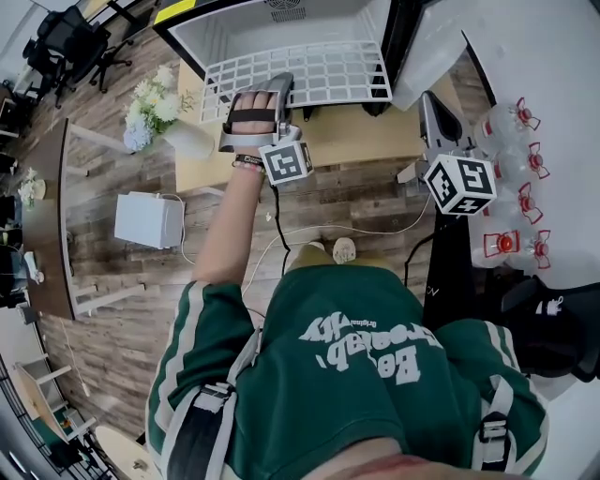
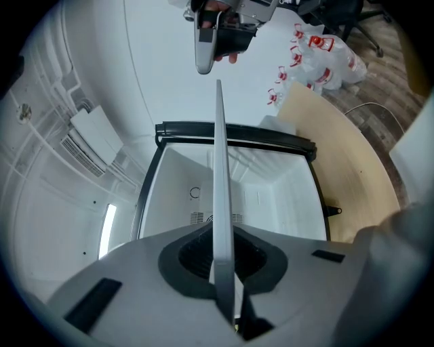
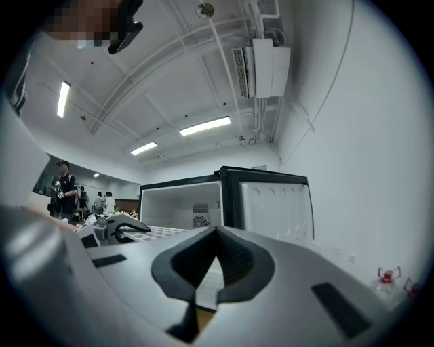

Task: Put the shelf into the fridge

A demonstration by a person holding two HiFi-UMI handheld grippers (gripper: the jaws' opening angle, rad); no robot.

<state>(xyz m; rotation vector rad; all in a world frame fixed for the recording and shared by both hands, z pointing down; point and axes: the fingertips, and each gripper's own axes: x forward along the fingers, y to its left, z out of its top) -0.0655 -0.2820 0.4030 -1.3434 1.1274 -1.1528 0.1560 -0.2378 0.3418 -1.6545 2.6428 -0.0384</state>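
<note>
At the fridge (image 1: pixel 281 28) mouth the left gripper (image 1: pixel 272 94) clamps the white grid shelf (image 1: pixel 328 75) by its near edge — far edge at the open cavity. Right gripper (image 1: pixel 436 117) hangs closed, empty.

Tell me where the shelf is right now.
In the head view it is at top centre: the white wire shelf sits at the mouth of the open fridge, with the left gripper clamped on its near edge, left of middle.
</note>
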